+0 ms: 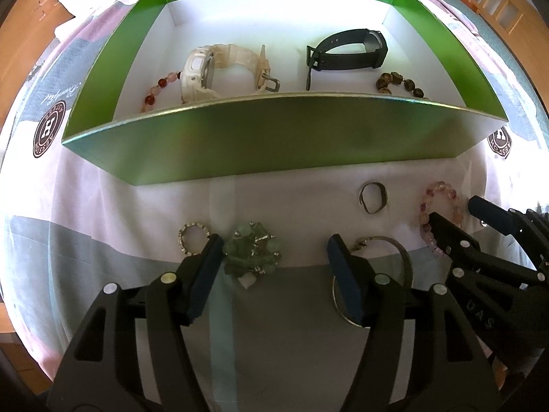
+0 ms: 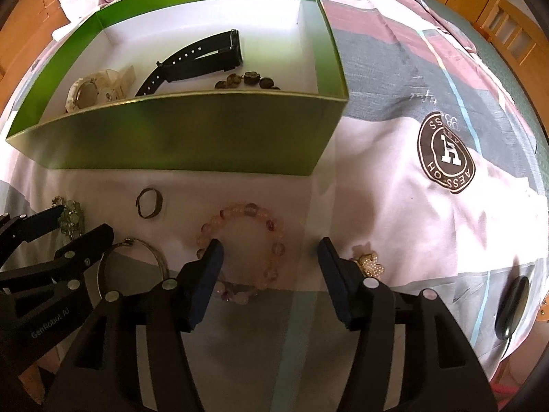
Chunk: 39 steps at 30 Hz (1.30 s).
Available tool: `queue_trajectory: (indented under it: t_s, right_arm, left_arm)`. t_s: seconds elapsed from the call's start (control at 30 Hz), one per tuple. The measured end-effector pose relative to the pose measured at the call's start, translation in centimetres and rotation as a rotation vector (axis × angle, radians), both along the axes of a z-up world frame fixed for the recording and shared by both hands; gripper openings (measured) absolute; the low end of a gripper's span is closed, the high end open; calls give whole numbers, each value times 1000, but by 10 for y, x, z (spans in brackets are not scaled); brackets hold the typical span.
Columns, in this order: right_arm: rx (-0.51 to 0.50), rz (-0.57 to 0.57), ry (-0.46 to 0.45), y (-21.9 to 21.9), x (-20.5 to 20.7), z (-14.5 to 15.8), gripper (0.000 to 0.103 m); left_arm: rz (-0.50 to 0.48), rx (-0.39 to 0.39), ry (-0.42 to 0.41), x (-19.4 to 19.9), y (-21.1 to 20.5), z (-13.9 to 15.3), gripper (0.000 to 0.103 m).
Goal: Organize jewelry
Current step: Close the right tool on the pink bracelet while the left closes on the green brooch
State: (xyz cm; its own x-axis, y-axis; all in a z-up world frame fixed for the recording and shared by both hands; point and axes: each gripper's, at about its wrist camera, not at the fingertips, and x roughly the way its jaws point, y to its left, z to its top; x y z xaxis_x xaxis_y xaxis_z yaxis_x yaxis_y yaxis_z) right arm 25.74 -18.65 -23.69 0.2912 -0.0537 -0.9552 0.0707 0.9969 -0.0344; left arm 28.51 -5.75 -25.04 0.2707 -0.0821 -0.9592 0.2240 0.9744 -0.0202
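A green box [image 1: 260,144] [image 2: 192,137] with a white inside holds a white watch [image 1: 209,68], a black watch [image 1: 346,53], a red bead bracelet [image 1: 159,86] and a brown bead bracelet [image 1: 401,82]. On the bedspread in front lie a green bead cluster [image 1: 252,252], a beaded silver ring [image 1: 192,237], a metal bangle [image 1: 394,261], a dark band ring [image 1: 373,197] and a pink bead bracelet [image 2: 247,247]. My left gripper [image 1: 274,250] is open, with the green cluster between its fingers. My right gripper [image 2: 271,254] is open over the pink bracelet.
A pearl brooch [image 2: 369,264] lies by the right gripper's right finger. A dark oval stone [image 2: 511,309] lies at the far right. A patterned bedspread [image 2: 429,86] covers the bed. Wooden furniture [image 1: 507,10] stands behind.
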Motion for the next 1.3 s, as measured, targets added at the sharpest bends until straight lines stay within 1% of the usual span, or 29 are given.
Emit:
queue_trajectory:
  t_s: [1.3]
  right_arm:
    - [-15, 20, -4, -1, -3, 1, 59]
  left_arm:
    - [-5, 5, -16, 2, -2, -1, 67]
